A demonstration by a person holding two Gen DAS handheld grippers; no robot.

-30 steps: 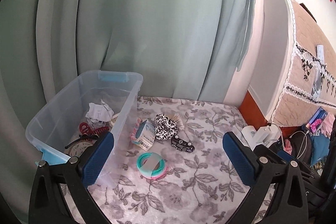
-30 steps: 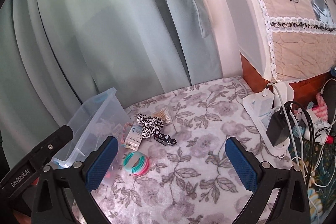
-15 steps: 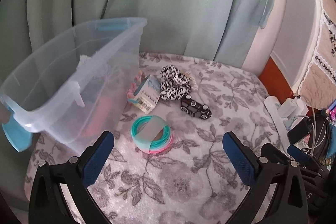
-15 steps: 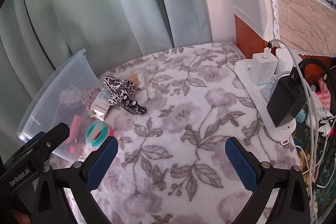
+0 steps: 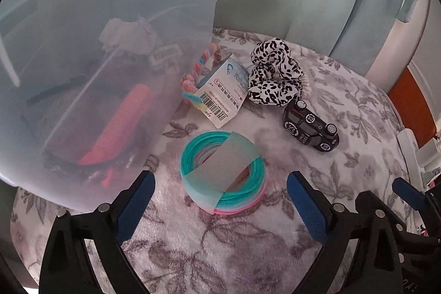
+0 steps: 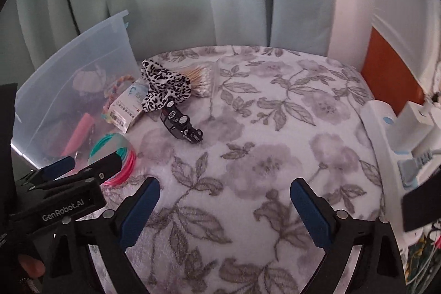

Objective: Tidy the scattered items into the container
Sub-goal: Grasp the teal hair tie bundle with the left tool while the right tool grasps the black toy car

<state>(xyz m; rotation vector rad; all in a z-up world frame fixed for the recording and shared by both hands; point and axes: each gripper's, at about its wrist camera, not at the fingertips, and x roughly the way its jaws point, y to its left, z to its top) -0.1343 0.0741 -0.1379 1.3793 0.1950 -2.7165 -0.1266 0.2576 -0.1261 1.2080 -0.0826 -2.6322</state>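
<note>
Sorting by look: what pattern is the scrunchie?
Black spots on white scrunchie, clearest in the left wrist view.

Black left gripper (image 5: 220, 200) with blue pads (image 5: 135, 207).

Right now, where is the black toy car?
In the left wrist view the black toy car lies on the floral blanket, right of centre, just below the leopard-print scrunchie and up-right of the stack of hair ties.
</note>
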